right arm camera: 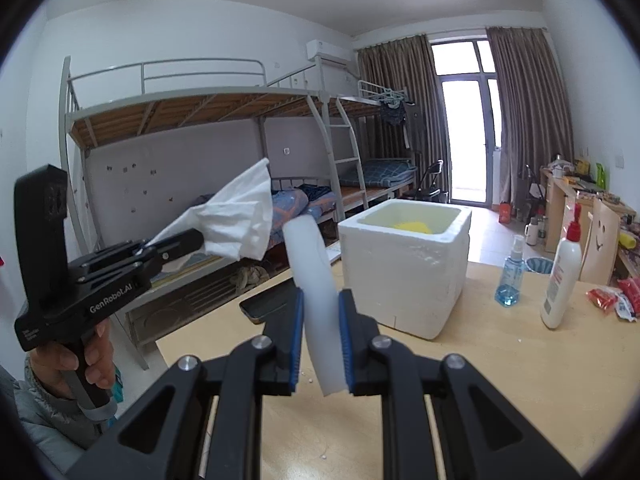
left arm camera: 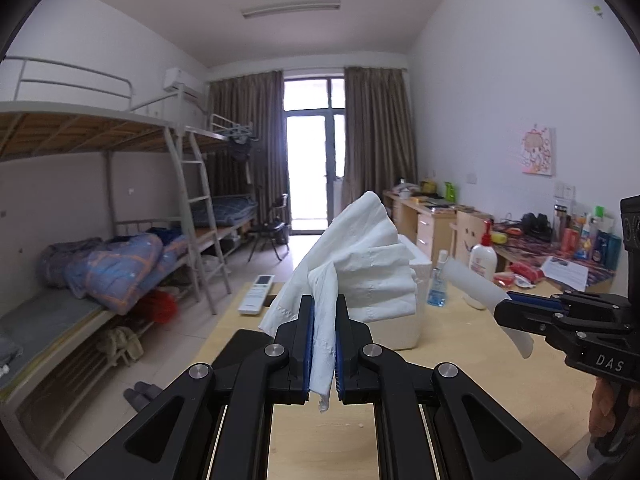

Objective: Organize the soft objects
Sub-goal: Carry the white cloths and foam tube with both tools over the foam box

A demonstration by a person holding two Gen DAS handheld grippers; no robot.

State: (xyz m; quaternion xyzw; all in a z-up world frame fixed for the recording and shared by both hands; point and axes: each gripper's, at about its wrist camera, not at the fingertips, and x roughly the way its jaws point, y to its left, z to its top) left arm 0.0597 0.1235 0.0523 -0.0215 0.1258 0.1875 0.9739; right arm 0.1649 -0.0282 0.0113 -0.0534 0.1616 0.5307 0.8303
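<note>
My left gripper [left arm camera: 324,344] is shut on a crumpled white tissue [left arm camera: 360,264], which fans out above its blue pads; the same tissue [right arm camera: 236,216] shows in the right wrist view at the tip of that gripper [right arm camera: 176,246]. My right gripper [right arm camera: 322,340] is shut on a curved white foam strip [right arm camera: 316,280], also seen from the side as the foam strip [left arm camera: 476,284] in the right gripper [left arm camera: 506,308]. A white foam box [right arm camera: 404,280] stands on the wooden table [right arm camera: 500,380] ahead, with something yellow [right arm camera: 412,225] inside. Both grippers hover over the table in front of the box.
A blue spray bottle [right arm camera: 510,276], a white lotion bottle with a red pump [right arm camera: 562,280] and red packets [right arm camera: 612,298] stand right of the box. A black phone [right arm camera: 266,300] and a remote [left arm camera: 256,294] lie on the table's left. Bunk beds [right arm camera: 200,128] line the left wall; a cluttered desk [left arm camera: 552,248] lines the right.
</note>
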